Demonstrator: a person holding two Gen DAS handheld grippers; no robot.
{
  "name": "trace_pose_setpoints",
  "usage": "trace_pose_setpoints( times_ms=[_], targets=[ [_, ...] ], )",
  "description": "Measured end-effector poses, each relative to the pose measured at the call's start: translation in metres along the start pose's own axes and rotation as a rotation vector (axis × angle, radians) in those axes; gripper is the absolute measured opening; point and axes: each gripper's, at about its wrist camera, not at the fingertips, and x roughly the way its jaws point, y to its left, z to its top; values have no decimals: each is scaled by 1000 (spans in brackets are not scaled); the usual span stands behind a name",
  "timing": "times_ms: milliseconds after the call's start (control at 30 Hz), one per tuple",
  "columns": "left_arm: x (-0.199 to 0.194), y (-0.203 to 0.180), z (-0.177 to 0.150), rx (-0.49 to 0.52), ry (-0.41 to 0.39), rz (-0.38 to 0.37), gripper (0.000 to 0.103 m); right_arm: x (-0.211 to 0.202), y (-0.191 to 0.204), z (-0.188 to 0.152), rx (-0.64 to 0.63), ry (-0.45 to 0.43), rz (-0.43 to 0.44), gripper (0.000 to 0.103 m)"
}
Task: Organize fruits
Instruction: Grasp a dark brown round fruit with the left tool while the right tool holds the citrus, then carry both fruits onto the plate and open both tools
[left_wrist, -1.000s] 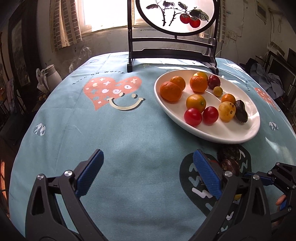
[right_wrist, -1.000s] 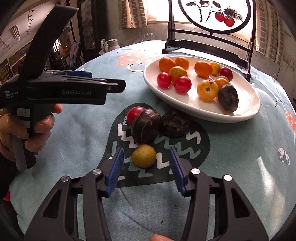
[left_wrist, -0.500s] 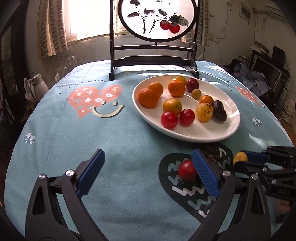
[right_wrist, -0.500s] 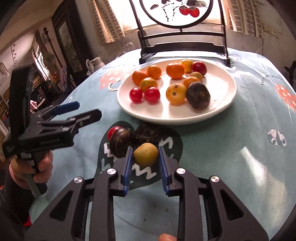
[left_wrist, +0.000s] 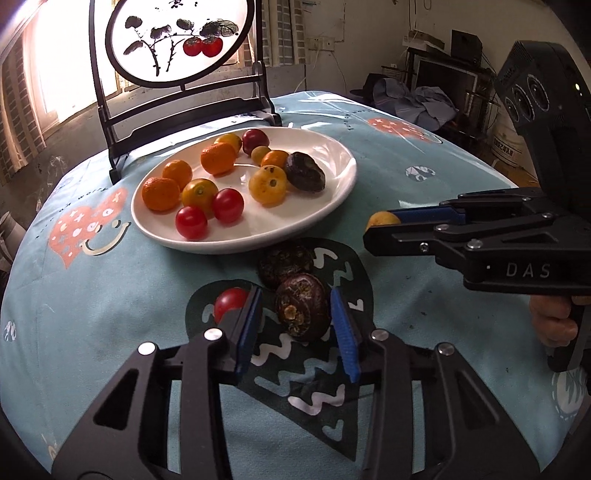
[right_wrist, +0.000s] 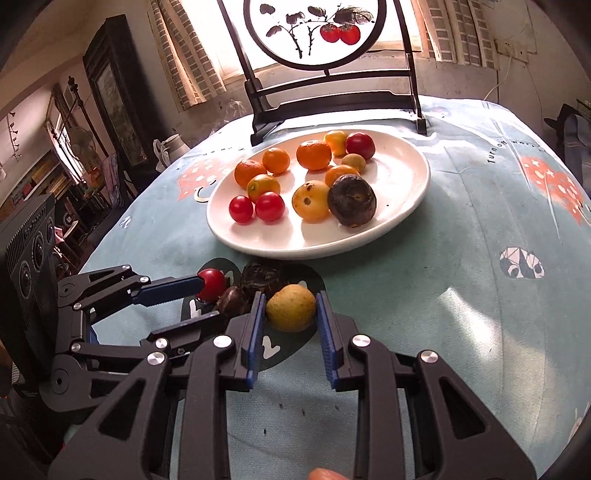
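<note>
The yellow fruit (right_wrist: 291, 307) is sitting pinched between the blue pads of the right gripper (right_wrist: 289, 317), raised just clear of the tablecloth (right_wrist: 461, 295) near the rim of the white plate (right_wrist: 417, 184), which is lying straight ahead along the finger axis. The dark fruit (left_wrist: 303, 311) is resting on the cloth between the spread fingers of the left gripper (left_wrist: 297, 330), neither pad yet touching it, with a red tomato (left_wrist: 229, 301) just outside its left finger. Judged from this layout, the right gripper is positioned to deposit first.
</note>
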Motion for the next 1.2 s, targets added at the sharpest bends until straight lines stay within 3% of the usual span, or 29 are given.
trace_pose_setpoints(
  times_ms=[200,433,1200],
  targets=[
    [16,-15,0,51,39,11,40,-3,-3,2,12,-10,-2,28],
    [28,-12,-2,21,87,6,43,-4,-5,3,18,-11,0,28],
    [-11,-4,1,-35,-1,-3,43,-4,9,-5,-38,-20,29,28]
  ],
)
